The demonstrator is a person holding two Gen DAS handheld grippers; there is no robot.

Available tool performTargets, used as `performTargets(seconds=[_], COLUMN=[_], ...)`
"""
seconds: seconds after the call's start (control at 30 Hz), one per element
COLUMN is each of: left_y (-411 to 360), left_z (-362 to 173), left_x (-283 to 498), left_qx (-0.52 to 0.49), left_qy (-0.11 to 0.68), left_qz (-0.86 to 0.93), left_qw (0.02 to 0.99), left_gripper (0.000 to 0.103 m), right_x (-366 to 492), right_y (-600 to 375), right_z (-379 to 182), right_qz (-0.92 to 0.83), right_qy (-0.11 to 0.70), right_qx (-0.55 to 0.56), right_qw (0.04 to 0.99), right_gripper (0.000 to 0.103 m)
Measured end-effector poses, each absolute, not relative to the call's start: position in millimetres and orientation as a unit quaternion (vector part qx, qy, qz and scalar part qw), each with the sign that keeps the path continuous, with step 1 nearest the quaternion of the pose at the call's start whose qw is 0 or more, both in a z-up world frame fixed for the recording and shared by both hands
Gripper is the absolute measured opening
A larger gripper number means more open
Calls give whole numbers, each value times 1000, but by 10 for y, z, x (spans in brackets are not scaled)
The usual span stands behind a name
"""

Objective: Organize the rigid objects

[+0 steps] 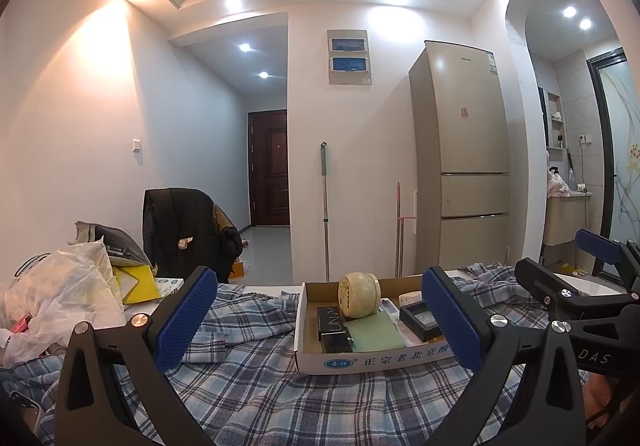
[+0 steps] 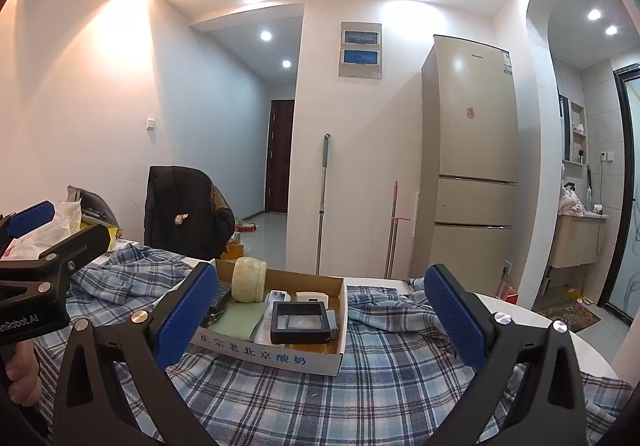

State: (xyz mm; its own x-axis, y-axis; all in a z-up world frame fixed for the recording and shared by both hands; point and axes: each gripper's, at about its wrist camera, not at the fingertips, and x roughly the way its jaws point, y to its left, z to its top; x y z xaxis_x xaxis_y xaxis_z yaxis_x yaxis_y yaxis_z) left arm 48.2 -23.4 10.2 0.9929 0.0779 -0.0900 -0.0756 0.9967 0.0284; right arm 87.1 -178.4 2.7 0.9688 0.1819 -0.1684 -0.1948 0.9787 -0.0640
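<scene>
Both pairs of tongs are being held above a worktop [image 2: 532, 310] that is being covered by a blue plaid cloth [image 1: 256, 398]. The left tongs [image 1: 320, 320] are being kept spread wide with nothing between the blue pads [image 1: 184, 320]; the right tongs [image 2: 322, 320] are likewise being held wide apart and empty.

A shallow cardboard box [image 2: 280, 356] printed with blue characters is being shown lying on the cloth, just beyond the fingertips of both tongs. Inside it, a round cream-coloured container [image 1: 359, 294] is being seen lying on its side toward the far left part of the box. Just in front of it a pale green flat card [image 1: 374, 332] is being seen, with a black rectangular box [image 1: 334, 326] beside it on the left. A black square frame case [image 2: 301, 320] is being shown at the near right part of the box, and two small white pieces [image 2: 312, 299] are being seen behind it.

At the left of the worktop a heap of plastic bags [image 1: 60, 298] is being shown, well apart from the box. A dark jacket on a chair [image 1: 184, 230], a tall refrigerator [image 1: 464, 158] and a mop handle [image 1: 325, 206] are being seen behind.
</scene>
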Motion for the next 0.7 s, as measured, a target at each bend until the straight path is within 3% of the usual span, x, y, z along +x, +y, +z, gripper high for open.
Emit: performTargets(seconds=[0.7], left_y=[-224], left_z=[103], left_x=[490], left_qx=[13], left_qy=[47], left_qz=[38], left_qw=[998], left_gripper=[103], right_x=[879], right_y=[-1794], right_z=[15], right_qz=[94], right_qy=[85], right_qx=[-40], right_qw=[991], right_gripper=[103])
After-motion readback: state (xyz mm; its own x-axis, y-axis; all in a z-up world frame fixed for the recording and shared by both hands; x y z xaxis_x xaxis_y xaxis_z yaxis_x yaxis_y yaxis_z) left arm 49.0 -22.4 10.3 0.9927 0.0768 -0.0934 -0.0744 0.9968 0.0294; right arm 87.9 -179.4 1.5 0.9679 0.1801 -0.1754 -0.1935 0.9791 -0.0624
